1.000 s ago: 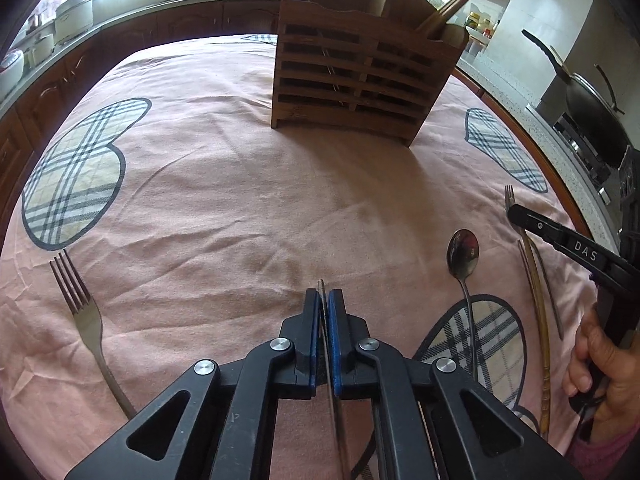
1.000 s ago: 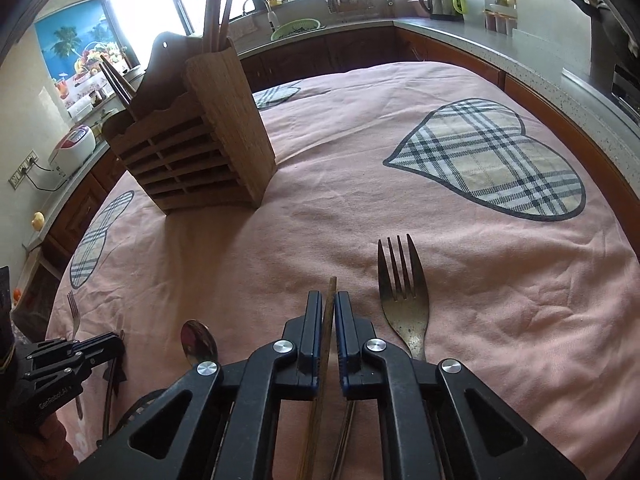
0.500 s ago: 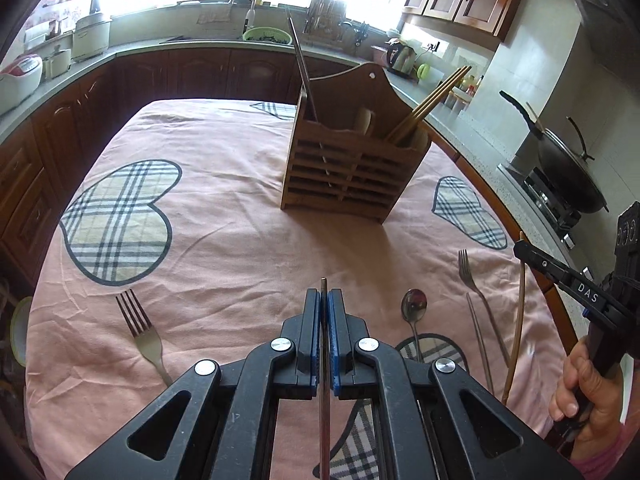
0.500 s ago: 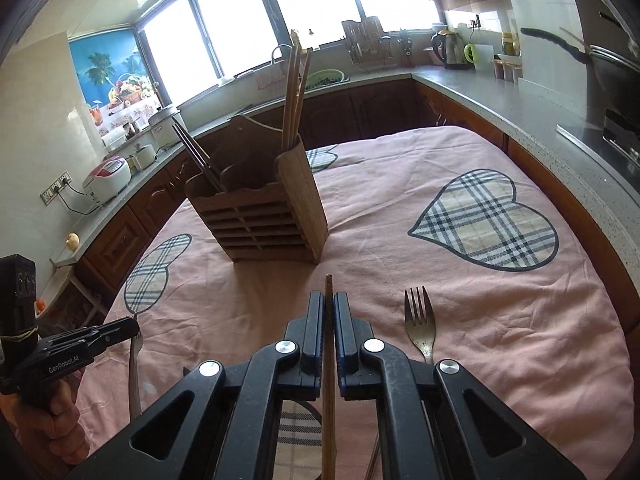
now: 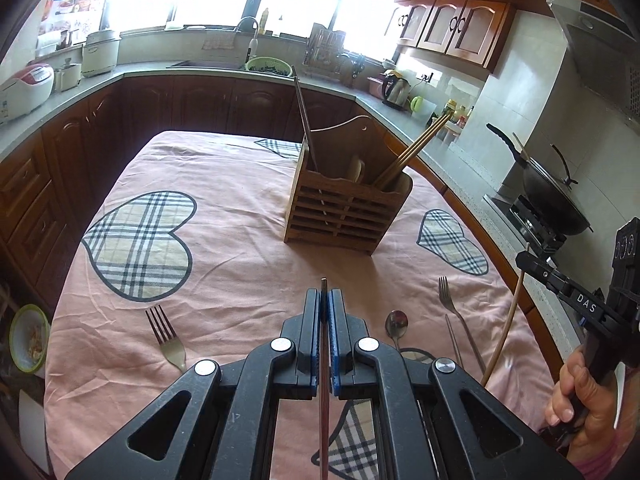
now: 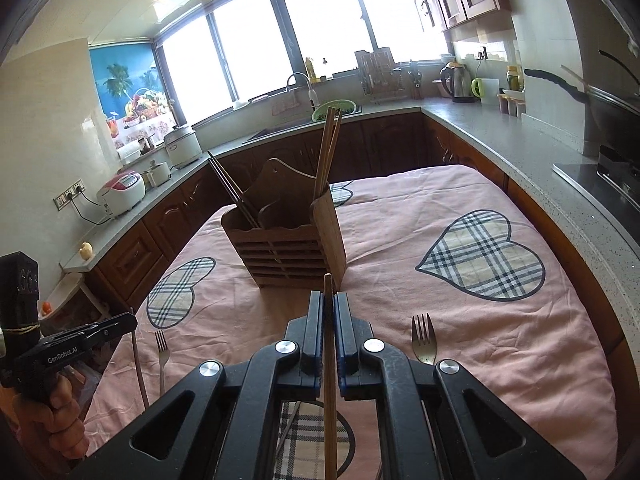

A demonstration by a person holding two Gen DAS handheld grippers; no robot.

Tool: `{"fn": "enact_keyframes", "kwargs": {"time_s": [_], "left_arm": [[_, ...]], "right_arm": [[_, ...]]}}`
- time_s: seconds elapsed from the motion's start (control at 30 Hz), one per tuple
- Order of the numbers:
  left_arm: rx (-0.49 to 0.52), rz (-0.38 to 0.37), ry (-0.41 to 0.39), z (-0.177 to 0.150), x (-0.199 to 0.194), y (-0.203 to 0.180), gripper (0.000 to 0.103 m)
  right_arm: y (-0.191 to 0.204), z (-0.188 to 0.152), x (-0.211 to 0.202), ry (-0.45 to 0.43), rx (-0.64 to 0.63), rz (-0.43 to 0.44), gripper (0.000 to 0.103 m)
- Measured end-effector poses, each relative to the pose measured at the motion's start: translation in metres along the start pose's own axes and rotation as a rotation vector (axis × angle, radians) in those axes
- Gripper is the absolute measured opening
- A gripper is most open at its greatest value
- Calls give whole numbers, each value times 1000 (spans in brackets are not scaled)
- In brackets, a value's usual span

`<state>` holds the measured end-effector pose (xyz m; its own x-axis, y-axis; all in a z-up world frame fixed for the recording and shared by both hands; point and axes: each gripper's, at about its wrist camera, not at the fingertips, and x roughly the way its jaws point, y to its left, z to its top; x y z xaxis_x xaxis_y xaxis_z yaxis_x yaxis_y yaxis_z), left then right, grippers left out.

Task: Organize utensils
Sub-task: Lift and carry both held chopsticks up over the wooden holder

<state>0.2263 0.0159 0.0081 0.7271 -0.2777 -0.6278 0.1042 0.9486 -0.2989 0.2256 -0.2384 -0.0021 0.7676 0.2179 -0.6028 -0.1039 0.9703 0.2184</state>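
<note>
My left gripper is closed on a dark chopstick that runs back between the blue pads with its tip just past them. My right gripper is likewise clamped on a wooden chopstick, tip poking out ahead. Both are lifted off the cloth. Straight ahead of both stands the slatted holder, with dark sticks in its left compartment and wooden ones in its right. I judge this the carry step: each stick picked, not yet dropped in. Next I must bring each tip over the compartment holding its kind, tilt it near upright, lower it, then let go. Below and beside my fingers lie a fork at left, a spoon and another fork at right.
</note>
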Motion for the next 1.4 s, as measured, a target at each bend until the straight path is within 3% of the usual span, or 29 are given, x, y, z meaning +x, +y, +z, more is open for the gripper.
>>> {"fn": "enact_keyframes", "kwargs": {"time_s": [0.6, 1.4], "left_arm": [[-31, -4, -93, 3, -42, 14, 2], [-46, -14, -215, 40, -49, 30, 2]], "right_arm": [[19, 14, -23, -69, -31, 17, 5], [30, 46, -21, -150, -42, 42, 5]]}}
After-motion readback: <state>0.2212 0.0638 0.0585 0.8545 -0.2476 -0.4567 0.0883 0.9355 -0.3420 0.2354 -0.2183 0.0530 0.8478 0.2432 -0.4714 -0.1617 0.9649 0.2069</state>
